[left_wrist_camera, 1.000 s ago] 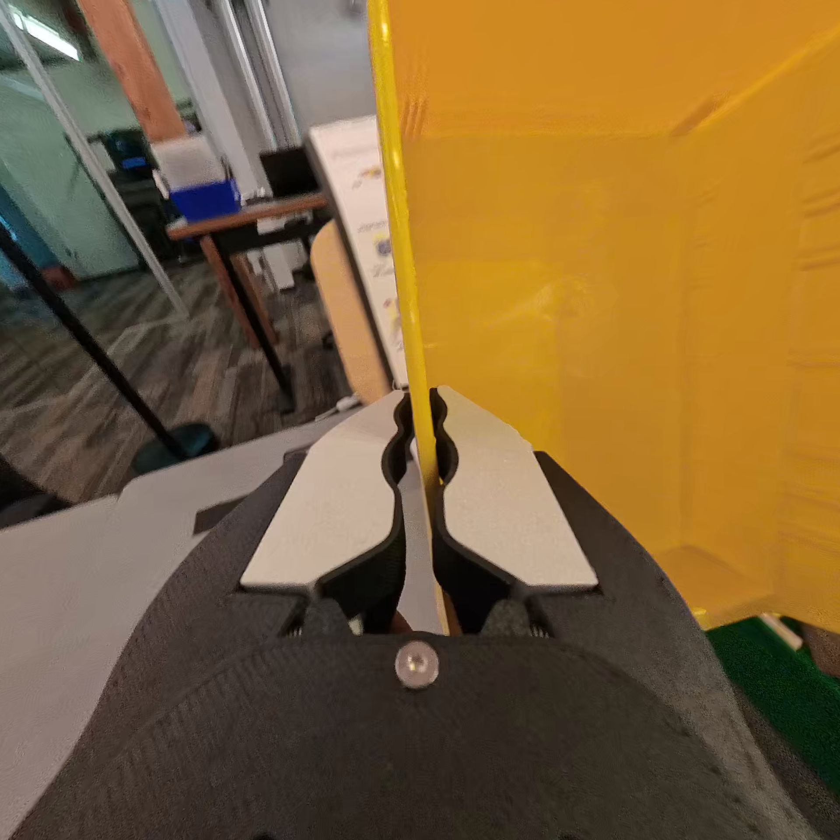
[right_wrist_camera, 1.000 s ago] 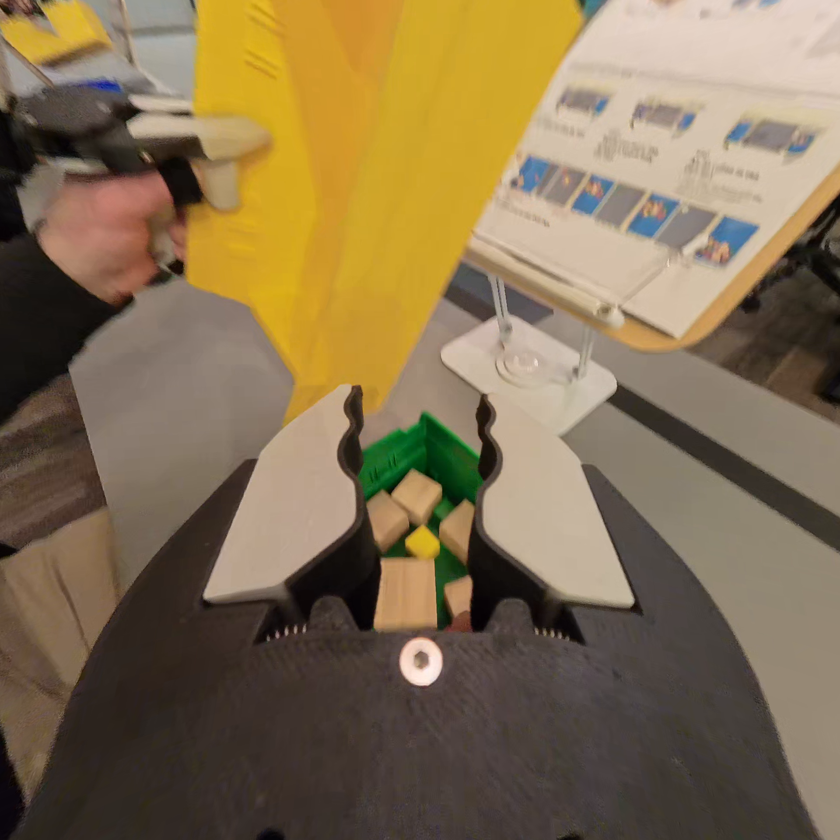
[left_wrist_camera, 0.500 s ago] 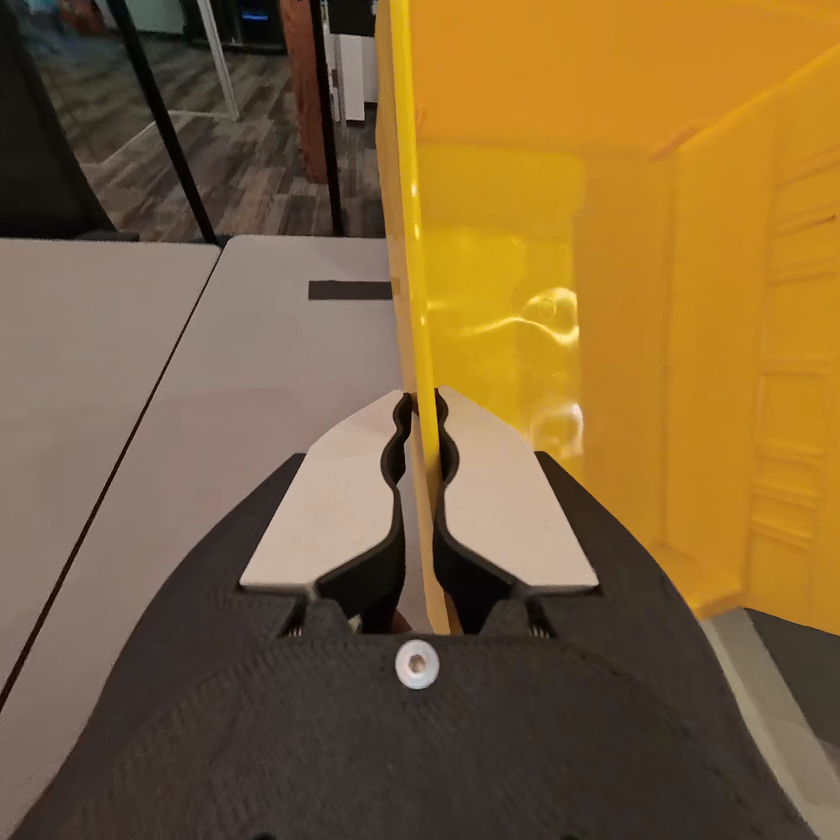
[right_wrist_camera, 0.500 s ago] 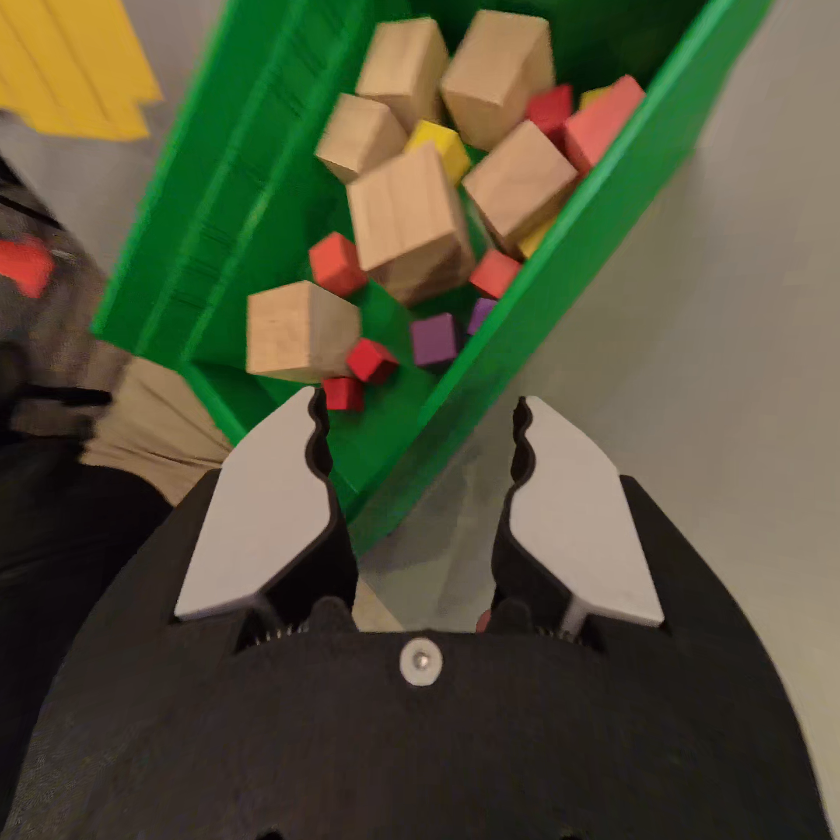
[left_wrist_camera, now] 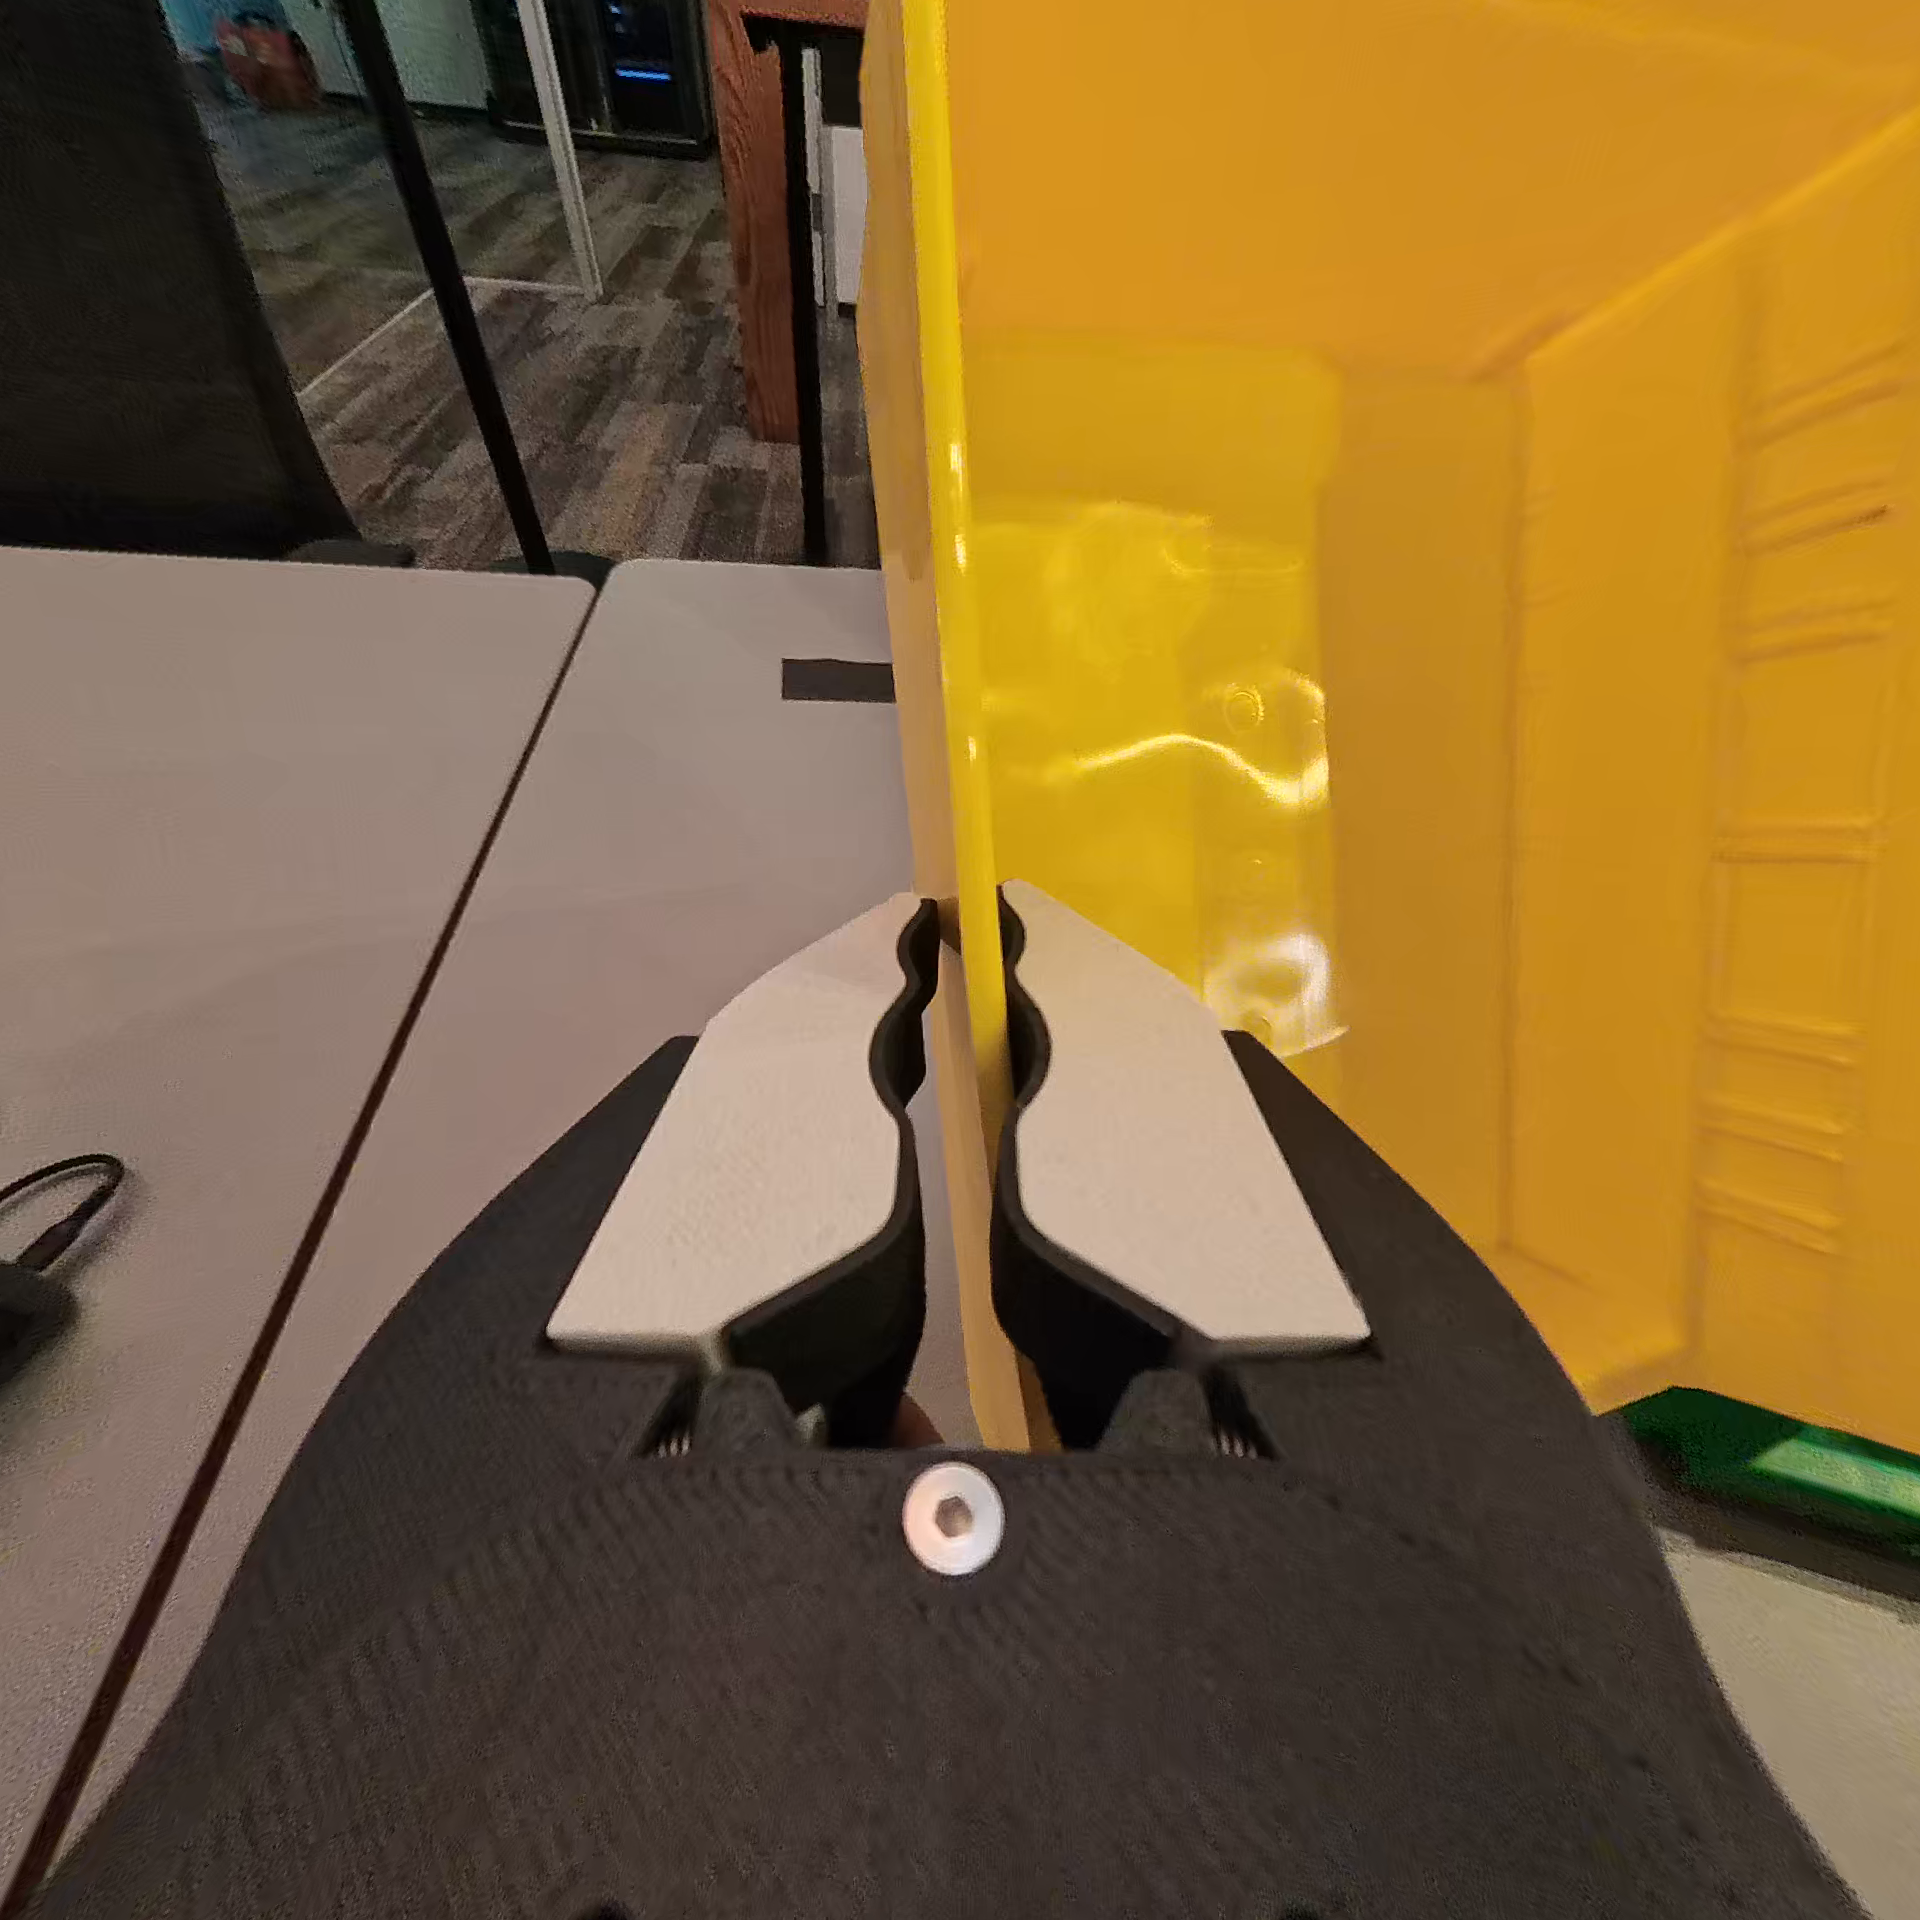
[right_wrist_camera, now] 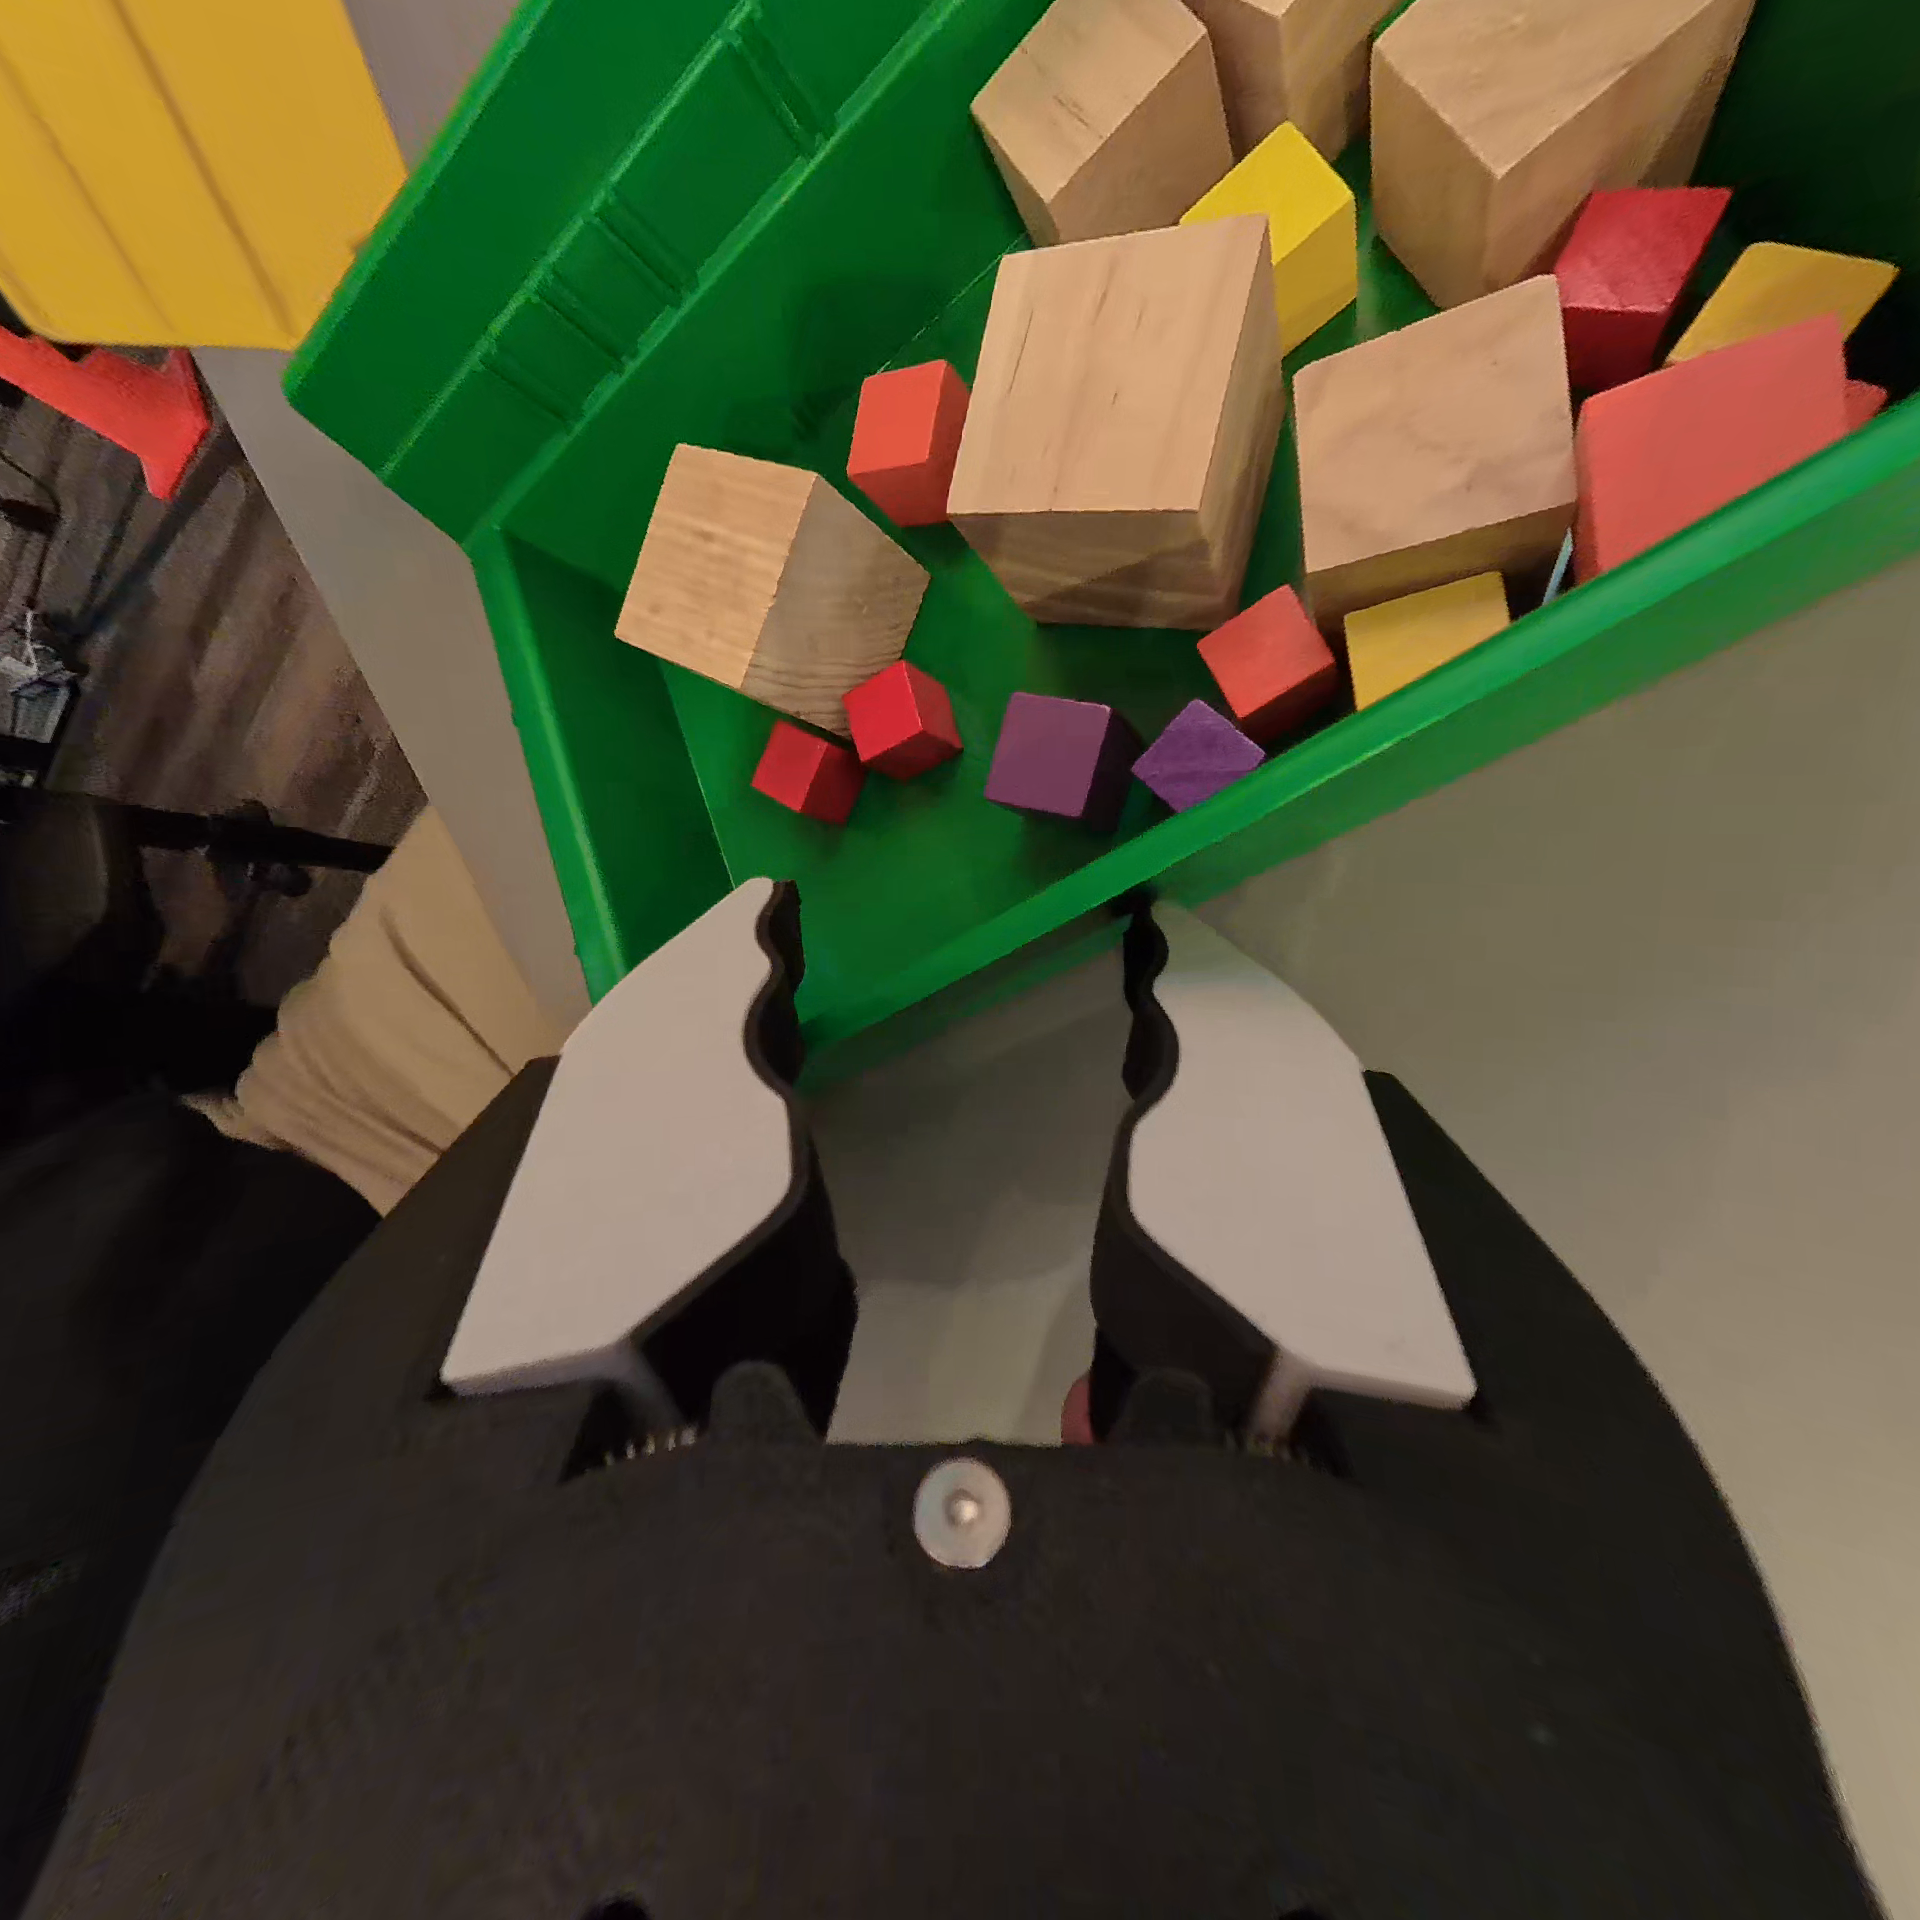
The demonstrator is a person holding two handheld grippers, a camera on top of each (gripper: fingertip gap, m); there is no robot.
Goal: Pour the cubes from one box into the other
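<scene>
Now: yellow box clamped on the left, cubes sitting in the green box on the right.

Left wrist view: left gripper (left_wrist_camera: 968, 904) pinched tight on the thin wall of the yellow box (left_wrist_camera: 1455, 623), held above the grey table (left_wrist_camera: 312, 831); inside of it bare as far as visible, upper and right parts cut off by the frame; only a blurred sliver of the green box (left_wrist_camera: 1808, 1465) at lower right. Right wrist view: right gripper (right_wrist_camera: 961, 914) with fingers spread wide, straddling the green box's rim (right_wrist_camera: 1351, 758) at its near corner, nothing pinched; contact with the rim hard to judge. Wooden cubes (right_wrist_camera: 1117, 416) and small red, purple and yellow ones piled inside, far ones cropped; yellow box corner at top left.
</scene>
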